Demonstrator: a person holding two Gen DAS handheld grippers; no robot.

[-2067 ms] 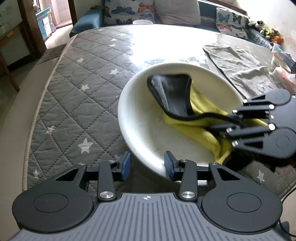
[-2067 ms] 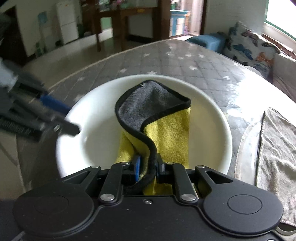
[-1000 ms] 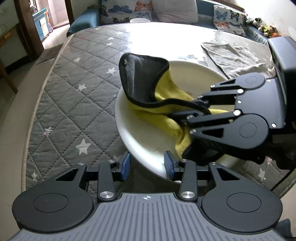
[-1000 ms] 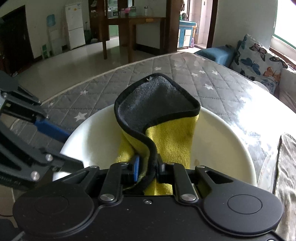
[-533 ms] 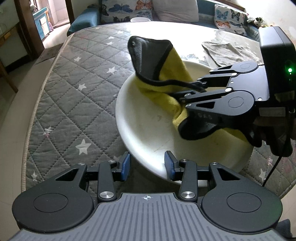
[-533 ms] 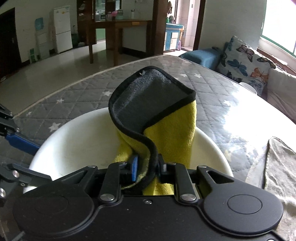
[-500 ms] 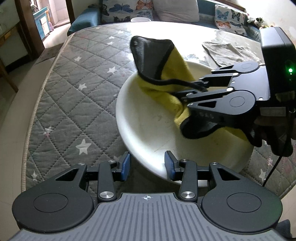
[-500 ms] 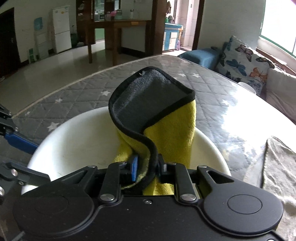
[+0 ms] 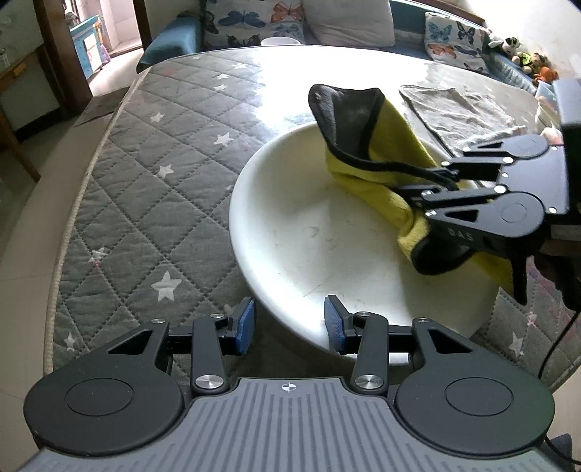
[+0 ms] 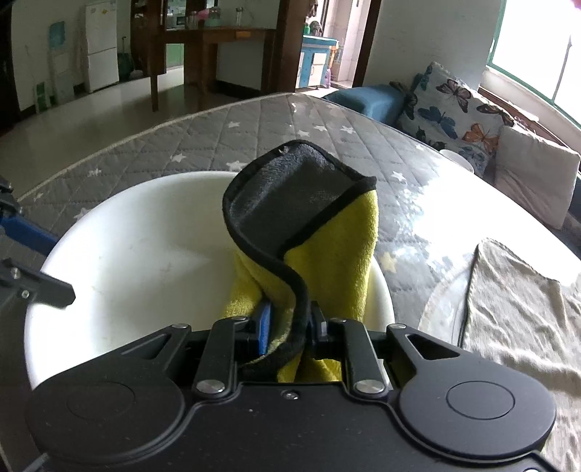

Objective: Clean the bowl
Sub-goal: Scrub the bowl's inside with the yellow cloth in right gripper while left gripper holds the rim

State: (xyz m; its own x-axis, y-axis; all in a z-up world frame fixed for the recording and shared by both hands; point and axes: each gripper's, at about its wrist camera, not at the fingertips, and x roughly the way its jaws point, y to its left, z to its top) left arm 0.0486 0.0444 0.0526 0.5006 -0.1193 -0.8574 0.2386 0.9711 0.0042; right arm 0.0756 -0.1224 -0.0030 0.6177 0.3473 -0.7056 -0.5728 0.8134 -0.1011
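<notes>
1 table (image 9: 152,174) w/ grey quilted star-print cover, glossy bare patch at far side. 1 white bowl (image 9: 290,232) sits on it, near edge, centre-right in left wrist view. 2 cloths: 1 yellow/grey cloth (image 10: 312,232) w/ black trim, hanging over bowl's right side, & 1 grey towel (image 9: 457,112) lying flat farther right. 2 grippers: right gripper (image 10: 288,323) clamped on yellow/grey cloth; left gripper (image 9: 288,321) w/ blue pads apart, straddling bowl's near rim, gripping nothing. Room: butterfly cushions (image 9: 250,16) on sofa beyond table, 1 white fridge (image 10: 100,45) far left, wooden table, tiled floor.
</notes>
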